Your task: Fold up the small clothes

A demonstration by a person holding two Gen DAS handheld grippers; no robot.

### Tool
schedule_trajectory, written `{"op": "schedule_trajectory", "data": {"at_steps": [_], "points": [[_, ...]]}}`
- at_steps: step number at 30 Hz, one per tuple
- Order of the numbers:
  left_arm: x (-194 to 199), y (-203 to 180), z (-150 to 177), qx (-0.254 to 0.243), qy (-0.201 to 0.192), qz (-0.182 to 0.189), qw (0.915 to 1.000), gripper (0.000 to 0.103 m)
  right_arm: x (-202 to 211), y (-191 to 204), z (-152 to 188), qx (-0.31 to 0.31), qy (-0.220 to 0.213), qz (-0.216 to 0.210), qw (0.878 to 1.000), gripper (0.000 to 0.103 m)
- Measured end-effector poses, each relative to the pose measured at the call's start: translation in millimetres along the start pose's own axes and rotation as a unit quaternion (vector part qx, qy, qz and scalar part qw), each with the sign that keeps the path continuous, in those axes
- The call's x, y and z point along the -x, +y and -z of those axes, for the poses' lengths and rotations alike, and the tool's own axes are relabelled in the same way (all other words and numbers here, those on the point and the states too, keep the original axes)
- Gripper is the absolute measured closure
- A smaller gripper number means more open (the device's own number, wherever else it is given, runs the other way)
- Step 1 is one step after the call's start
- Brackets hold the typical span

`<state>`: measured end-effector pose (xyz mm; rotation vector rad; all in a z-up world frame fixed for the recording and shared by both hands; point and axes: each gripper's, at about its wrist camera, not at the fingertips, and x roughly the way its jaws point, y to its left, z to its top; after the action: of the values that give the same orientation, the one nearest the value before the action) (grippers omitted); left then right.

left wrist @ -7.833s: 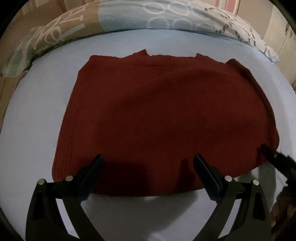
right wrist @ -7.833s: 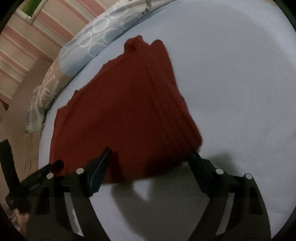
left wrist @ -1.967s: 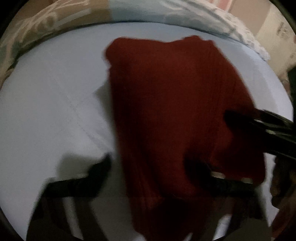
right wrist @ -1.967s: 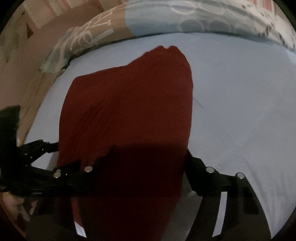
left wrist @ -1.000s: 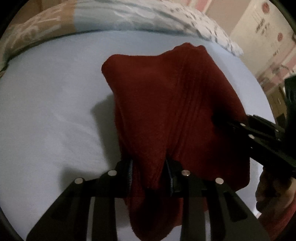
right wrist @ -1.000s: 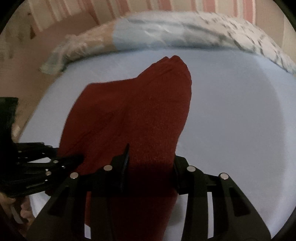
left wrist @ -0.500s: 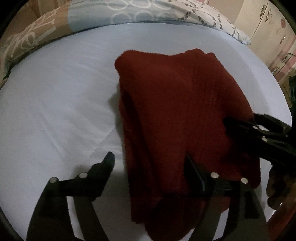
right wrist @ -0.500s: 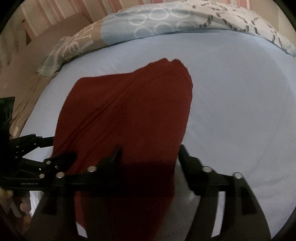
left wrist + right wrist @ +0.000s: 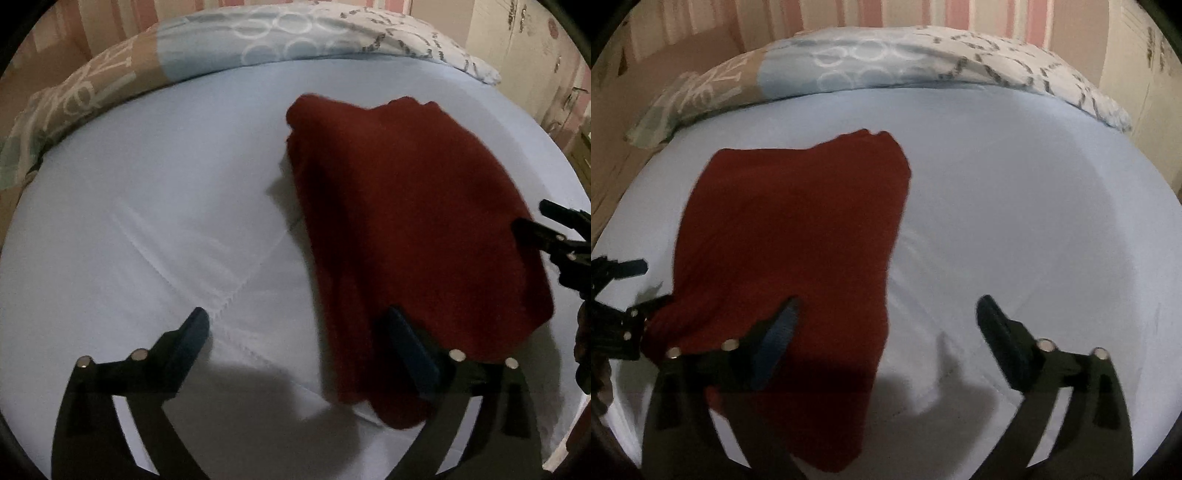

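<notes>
A dark red knitted garment (image 9: 406, 236) lies folded into a long narrow shape on the pale blue bed sheet (image 9: 166, 192). My left gripper (image 9: 295, 325) stands with its jaws opening wide; the right finger rests over the garment's near left edge, the left finger over bare sheet, nothing pressed between them. In the right wrist view the same garment (image 9: 798, 251) lies to the left. My right gripper (image 9: 886, 314) is also opening wide, its left finger over the garment's near part, its right finger above the sheet. Each gripper shows at the edge of the other's view.
A patterned duvet (image 9: 288, 37) in beige, blue and white is bunched along the far side of the bed (image 9: 1015, 221). Striped wallpaper (image 9: 960, 14) rises behind it. Cupboard doors (image 9: 535, 44) stand at the far right. A hand (image 9: 581, 350) shows at the right edge.
Both grippers let go of the red garment and spread their jaws wide. The garment dropped flat onto the sheet. Both hands sank a little and drew apart.
</notes>
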<state>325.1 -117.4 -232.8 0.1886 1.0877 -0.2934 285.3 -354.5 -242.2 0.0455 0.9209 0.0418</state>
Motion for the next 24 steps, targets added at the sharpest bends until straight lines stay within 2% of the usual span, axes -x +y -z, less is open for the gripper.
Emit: {"op": "schedule_trajectory", "data": {"at_steps": [3, 6, 9, 12, 14, 18, 22, 24], "points": [[-10, 3, 5, 0.002, -0.018, 0.0, 0.9998, 0.001, -9, -11, 6, -0.01, -0.001, -0.015, 1.0, 0.004], [-15, 6, 8, 0.011, -0.029, 0.017, 0.9994, 0.001, -10, -22, 12, -0.024, -0.007, -0.038, 0.999, 0.004], [-9, 13, 17, 0.009, -0.041, 0.005, 0.9991, 0.001, 1, -25, 16, -0.029, -0.008, -0.049, 0.998, 0.006], [8, 29, 24, 0.036, -0.043, 0.009, 0.9984, 0.002, 22, -12, 17, -0.007, -0.022, -0.046, 0.999, 0.008], [30, 29, 28, 0.041, -0.061, -0.009, 0.9973, 0.002, 46, -4, 20, -0.001, -0.047, -0.039, 0.998, 0.003], [74, 22, 44, 0.046, -0.103, -0.055, 0.9921, 0.002, 84, 16, 28, -0.03, -0.095, -0.023, 0.995, 0.003], [121, 15, 70, 0.046, -0.154, -0.106, 0.9812, 0.002, 117, 54, 45, -0.015, -0.143, 0.018, 0.989, 0.003], [140, 12, 81, 0.045, -0.175, -0.114, 0.977, 0.002, 131, 73, 55, -0.005, -0.158, 0.04, 0.987, 0.003]]}}
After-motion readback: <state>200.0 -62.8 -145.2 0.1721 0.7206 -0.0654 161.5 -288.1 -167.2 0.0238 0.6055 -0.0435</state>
